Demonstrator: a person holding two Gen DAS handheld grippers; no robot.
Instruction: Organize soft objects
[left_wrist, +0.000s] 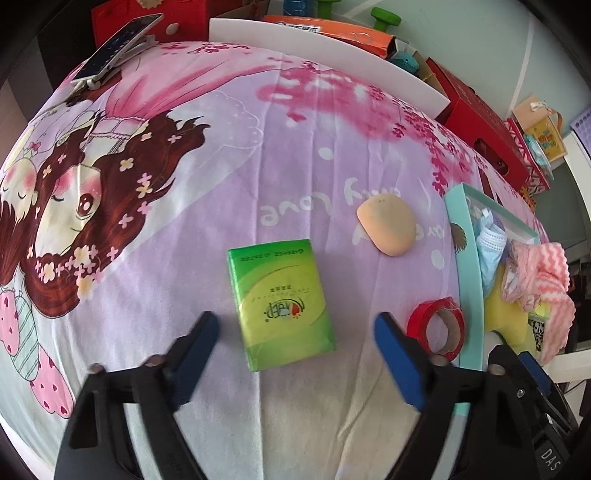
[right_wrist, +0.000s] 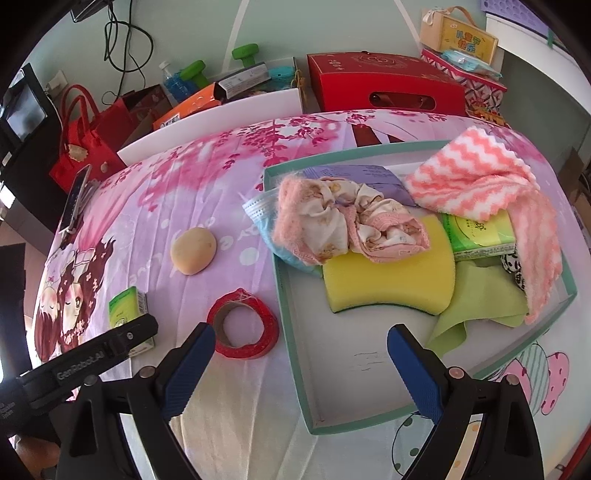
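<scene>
Mostly done: teal tray (right_wrist: 291, 332) holds sponge, towel, mask; green tissue pack (left_wrist: 282, 302) and beige puff (left_wrist: 386, 225) remain left of it, both grippers (left_wrist: 295, 328) (right_wrist: 301, 347) wide, empty.

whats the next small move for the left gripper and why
Probably lower the left gripper and close on the green tissue pack. The pack lies loose on the sheet between its open blue fingers, untouched, while the teal box already holds the other soft things.
</scene>
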